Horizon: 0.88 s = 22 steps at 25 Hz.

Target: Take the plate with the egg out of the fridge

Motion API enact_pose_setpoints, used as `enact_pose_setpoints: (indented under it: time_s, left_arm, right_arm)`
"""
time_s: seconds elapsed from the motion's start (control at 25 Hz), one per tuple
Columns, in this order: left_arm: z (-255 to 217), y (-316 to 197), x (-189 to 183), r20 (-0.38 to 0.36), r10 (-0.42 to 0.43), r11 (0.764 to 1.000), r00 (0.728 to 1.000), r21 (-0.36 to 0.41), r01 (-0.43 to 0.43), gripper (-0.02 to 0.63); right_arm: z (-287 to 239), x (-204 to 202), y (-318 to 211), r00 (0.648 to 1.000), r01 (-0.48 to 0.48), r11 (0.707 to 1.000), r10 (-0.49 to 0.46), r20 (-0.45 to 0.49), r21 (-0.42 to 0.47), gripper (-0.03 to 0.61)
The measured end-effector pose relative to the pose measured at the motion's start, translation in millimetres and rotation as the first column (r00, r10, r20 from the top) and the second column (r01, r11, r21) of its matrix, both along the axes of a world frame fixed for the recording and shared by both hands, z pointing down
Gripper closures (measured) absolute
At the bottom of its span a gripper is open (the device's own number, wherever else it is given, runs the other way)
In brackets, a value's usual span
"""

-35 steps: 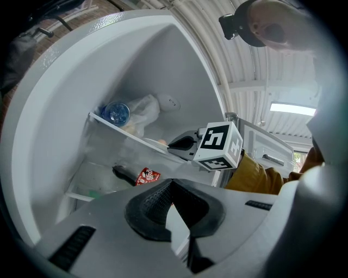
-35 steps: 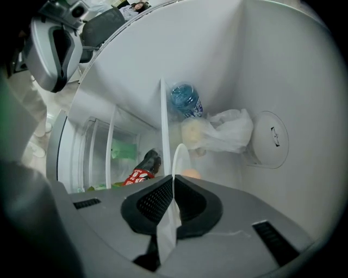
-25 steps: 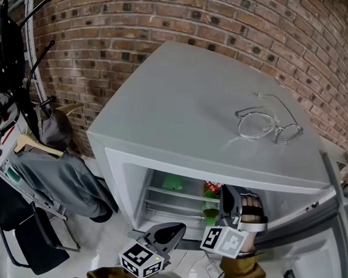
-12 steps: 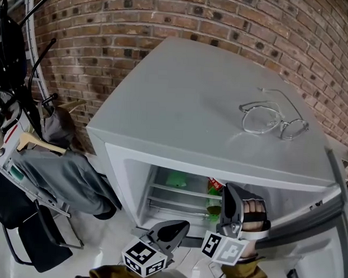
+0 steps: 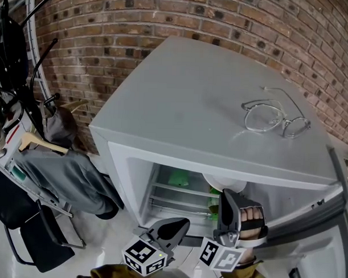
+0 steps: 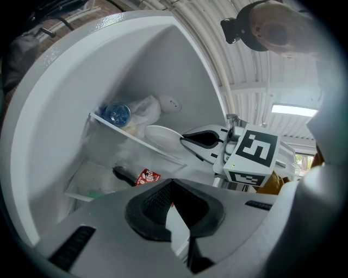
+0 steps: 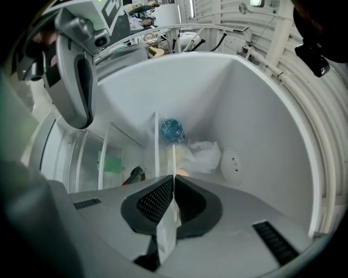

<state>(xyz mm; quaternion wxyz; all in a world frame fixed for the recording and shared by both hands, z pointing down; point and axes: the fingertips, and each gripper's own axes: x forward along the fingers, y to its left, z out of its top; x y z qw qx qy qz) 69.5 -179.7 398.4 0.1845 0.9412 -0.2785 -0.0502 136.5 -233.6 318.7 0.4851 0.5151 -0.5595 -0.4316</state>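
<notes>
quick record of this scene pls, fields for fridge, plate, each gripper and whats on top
fridge: white fridge, door open, shelves showing
plate: white plate, at the fridge mouth, held by its rim
egg: a small peach patch past the jaws, probably the egg
right gripper: right gripper, jaws shut on the plate's edge
left gripper: left gripper, jaws together, holding nothing, outside the fridge
on top: glasses
inside: blue bottle at the back

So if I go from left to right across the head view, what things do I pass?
wooden hanger → grey clothes → left tool → white plate → glasses
</notes>
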Motion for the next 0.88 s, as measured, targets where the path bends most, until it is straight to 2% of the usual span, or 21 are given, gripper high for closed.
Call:
enact_pose_setpoints:
  time_s: [0.48, 0.88]
  left_arm:
    - [-5, 2, -4, 0.002, -0.007, 1.000, 1.000, 0.022, 0.007, 0.606]
    - [-6, 8, -5, 0.011, -0.014, 0.999, 1.000, 0.034, 0.014, 0.606]
  right_arm:
    - [13, -14, 28, 0.999, 0.031, 0.999, -0.031, 0.015, -0.011, 0.565]
    - [20, -21, 41, 0.999, 0.048, 0.999, -0.049, 0.024, 0.015, 0.565]
